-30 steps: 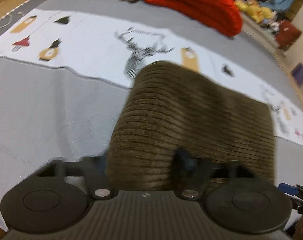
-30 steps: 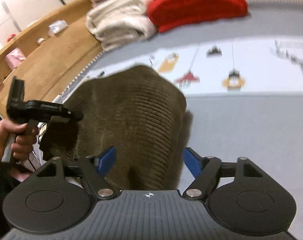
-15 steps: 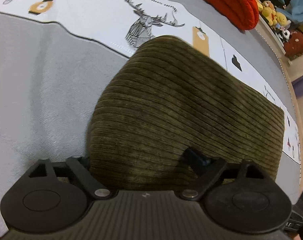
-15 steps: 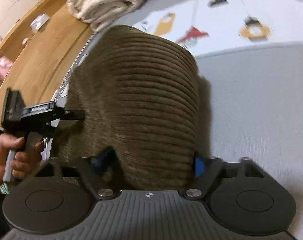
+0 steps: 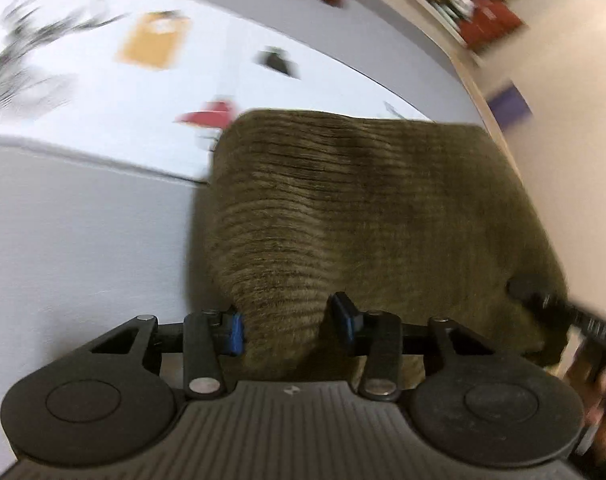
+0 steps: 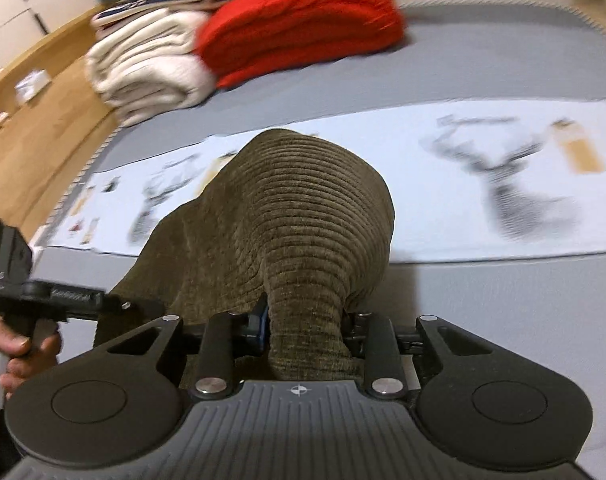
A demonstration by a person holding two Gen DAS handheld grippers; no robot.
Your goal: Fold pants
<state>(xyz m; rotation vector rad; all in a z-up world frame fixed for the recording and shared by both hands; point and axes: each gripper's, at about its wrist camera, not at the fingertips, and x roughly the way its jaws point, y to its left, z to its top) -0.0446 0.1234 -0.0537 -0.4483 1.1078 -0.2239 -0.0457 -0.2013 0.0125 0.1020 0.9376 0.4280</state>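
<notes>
My left gripper (image 5: 289, 326) pinches a bunched fold of the brown corduroy pants (image 5: 375, 216) between its blue-tipped fingers (image 5: 235, 332). The cloth spreads away over the grey bed cover (image 5: 83, 248), its far edge lying on a white printed strip (image 5: 103, 92). At right, blurred, my other gripper (image 5: 543, 300) seems to grip the pants' edge.
</notes>
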